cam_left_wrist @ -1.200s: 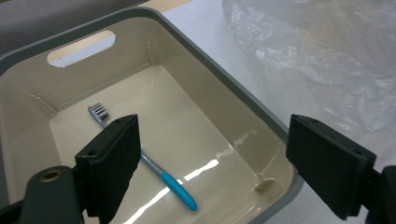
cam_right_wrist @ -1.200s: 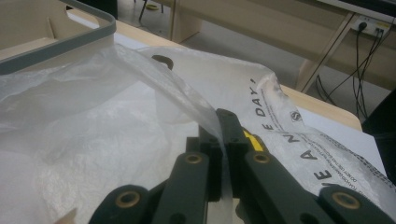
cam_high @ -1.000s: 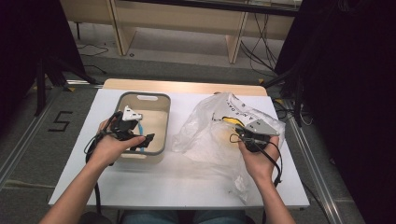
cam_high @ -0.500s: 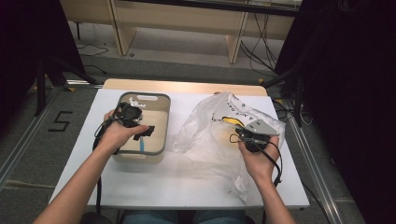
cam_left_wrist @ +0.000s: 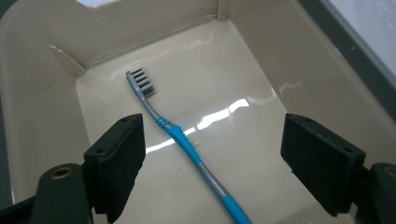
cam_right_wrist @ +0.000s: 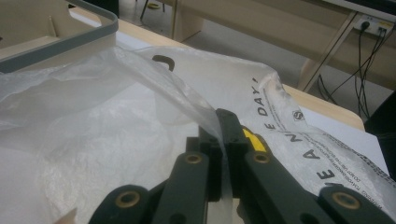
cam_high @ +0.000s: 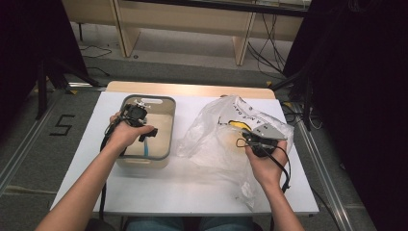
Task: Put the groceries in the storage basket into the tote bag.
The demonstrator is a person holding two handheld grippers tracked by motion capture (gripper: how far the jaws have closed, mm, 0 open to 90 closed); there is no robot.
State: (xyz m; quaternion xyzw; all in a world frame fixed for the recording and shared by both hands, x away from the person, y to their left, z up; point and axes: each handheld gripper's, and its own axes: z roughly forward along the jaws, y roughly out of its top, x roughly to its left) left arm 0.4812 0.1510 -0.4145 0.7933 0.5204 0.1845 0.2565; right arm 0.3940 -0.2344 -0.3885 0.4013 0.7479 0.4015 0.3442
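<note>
**Over the tub: open left gripper above a toothbrush, right gripper pinching a plastic bag**

On a white table [cam_high: 192, 192], a person's two forearms reach forward from the near edge. The left hand [cam_high: 122, 134] holds the left gripper [cam_left_wrist: 212, 158] over a beige tub [cam_high: 163, 103], tilted down into it, its jaws wide apart with nothing touching them. A blue and grey toothbrush [cam_left_wrist: 187, 144] lies flat on the tub's floor between the jaws, bristle head pointing away. To the right, well apart, the right hand [cam_high: 263, 166] rests on the table, and the right gripper [cam_right_wrist: 224, 135] has its jaws pressed together on a fold of a clear printed plastic bag [cam_high: 216, 139].
</note>
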